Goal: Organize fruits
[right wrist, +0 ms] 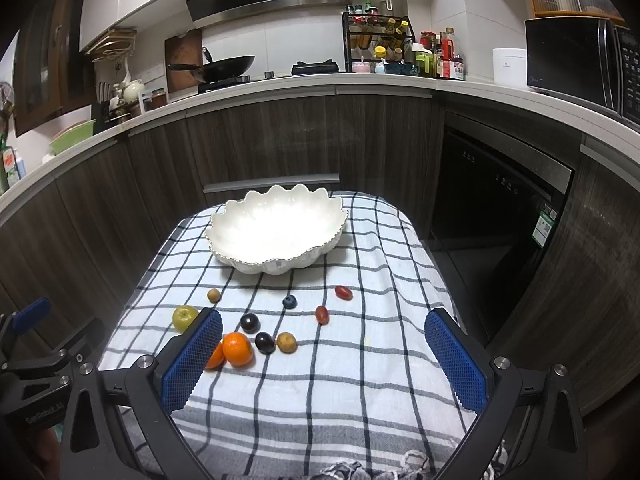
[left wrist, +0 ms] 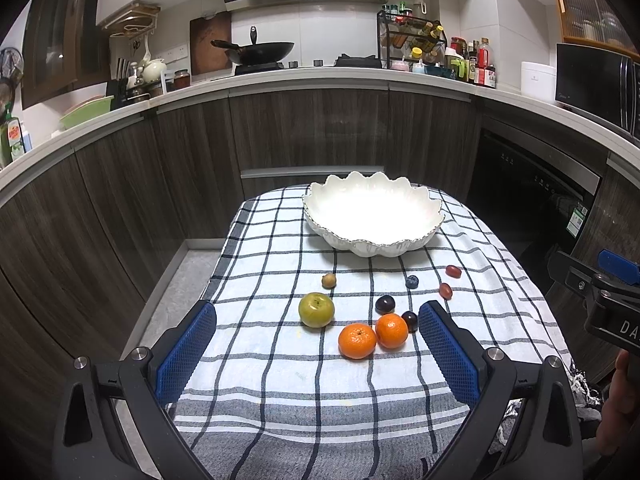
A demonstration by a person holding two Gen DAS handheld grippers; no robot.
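Note:
A white scalloped bowl [left wrist: 374, 216] [right wrist: 276, 232] stands empty at the far end of the checked tablecloth [left wrist: 280, 380] [right wrist: 320, 392]. In front of it lie loose fruits: a green apple [left wrist: 316, 309] [right wrist: 185, 317], two oranges [left wrist: 357, 341] [left wrist: 391, 331] [right wrist: 238, 349], two dark plums [left wrist: 385, 304] [right wrist: 250, 323] [right wrist: 265, 342], a blueberry [left wrist: 411, 281] [right wrist: 289, 301], two red grape-like fruits [left wrist: 453, 271] [right wrist: 343, 292] [right wrist: 322, 315] and small brown fruits [left wrist: 328, 280] [right wrist: 287, 343]. My left gripper [left wrist: 318, 350] is open above the near cloth, holding nothing. My right gripper [right wrist: 324, 354] is open too, and its left finger [right wrist: 192, 360] hides part of one orange.
Dark wood cabinets and a white counter curve around the table, with a wok [left wrist: 260, 52], a spice rack [left wrist: 412, 38] and a microwave [right wrist: 576, 60] on top. A dishwasher front [right wrist: 500, 216] is to the right. Grey floor [left wrist: 176, 292] shows left of the table.

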